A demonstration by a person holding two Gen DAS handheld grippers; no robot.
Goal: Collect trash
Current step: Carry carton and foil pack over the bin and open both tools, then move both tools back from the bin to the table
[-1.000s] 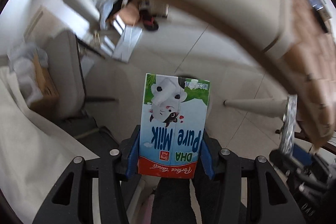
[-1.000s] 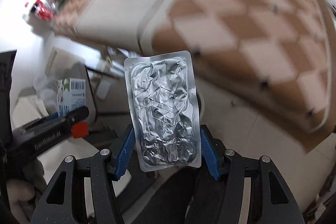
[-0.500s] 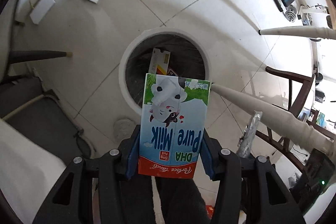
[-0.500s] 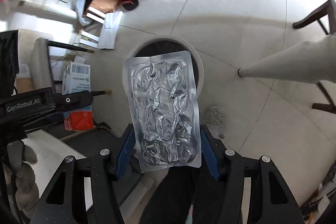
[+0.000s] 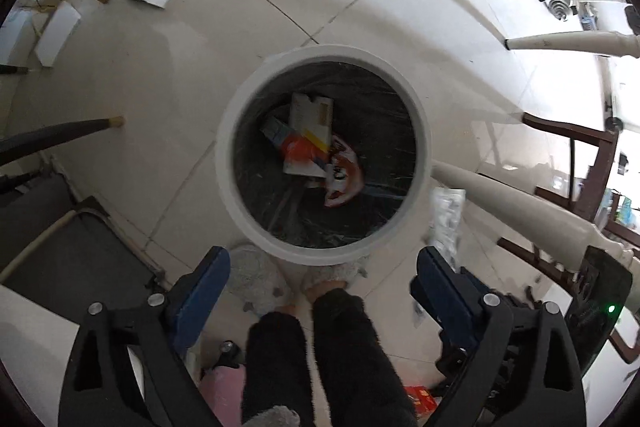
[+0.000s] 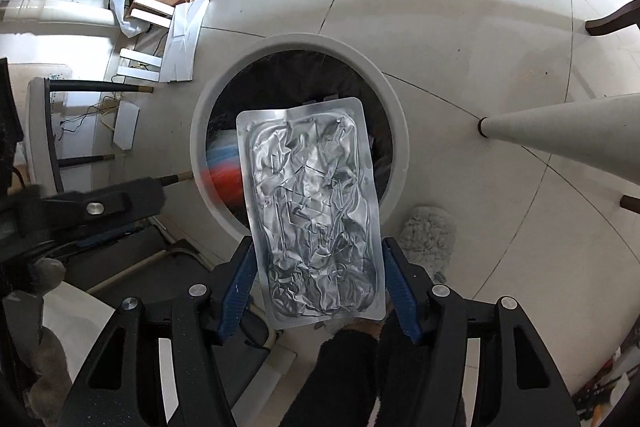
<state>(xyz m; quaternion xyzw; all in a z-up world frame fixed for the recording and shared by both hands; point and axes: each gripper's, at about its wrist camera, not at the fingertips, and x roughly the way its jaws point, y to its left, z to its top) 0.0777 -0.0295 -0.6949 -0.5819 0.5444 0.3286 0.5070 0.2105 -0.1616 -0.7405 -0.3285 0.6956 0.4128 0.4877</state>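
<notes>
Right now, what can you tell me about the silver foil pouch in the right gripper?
The silver foil pouch is a flat rectangular packet with rounded corners and a sealed border, its metallic surface heavily crinkled. No print shows on the visible face. It stands on end, leaning slightly left, clamped at its lower edges between the blue pads of the right gripper. It is held above the round white-rimmed trash bin, covering much of its dark opening. Nothing else touches it.

White round plastic bin rim around a black liner, orange-red and white cartons inside, crinkled silver foil pouch, blue-padded black gripper fingers.
</notes>
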